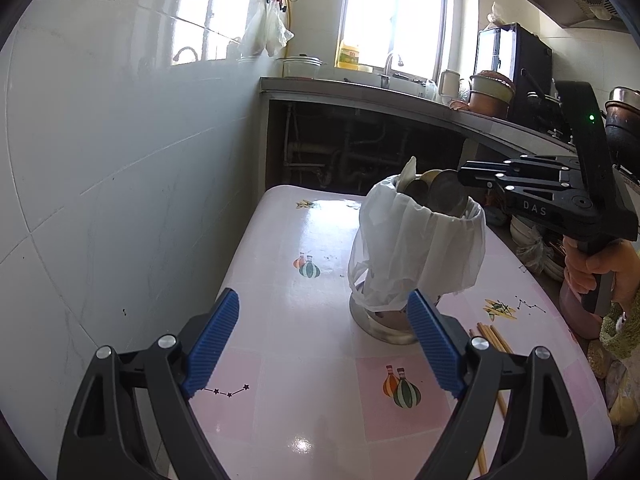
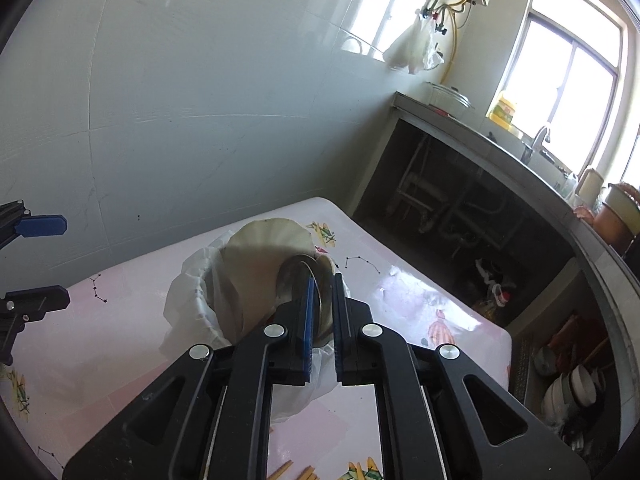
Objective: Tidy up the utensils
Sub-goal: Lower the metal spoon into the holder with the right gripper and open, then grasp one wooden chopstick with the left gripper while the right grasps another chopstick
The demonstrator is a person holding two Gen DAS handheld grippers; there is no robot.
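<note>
A metal utensil holder (image 1: pixel 384 324) lined with a white plastic bag (image 1: pixel 416 248) stands on the pink patterned table (image 1: pixel 300 360). Metal spoons (image 1: pixel 444 196) and a cream-white scoop (image 2: pixel 260 260) stick out of it. My right gripper (image 2: pixel 324 280) hovers over the holder's rim, its jaws a narrow gap apart with a metal spoon's (image 2: pixel 294 280) bowl between the tips, not clamped. From the left wrist it shows as the right gripper (image 1: pixel 466 174) above the holder's far right side. My left gripper (image 1: pixel 322 298) stands wide open before the holder, holding nothing. Wooden chopsticks (image 1: pixel 492 336) lie on the table at the right.
A tiled wall (image 1: pixel 120 160) runs along the table's left edge. Behind the table a counter (image 1: pixel 360 88) carries a sink tap, pots and bottles, with open pipework below. A person's hand (image 1: pixel 588 268) grips the right handle. Bowls sit on a low shelf (image 2: pixel 572 384).
</note>
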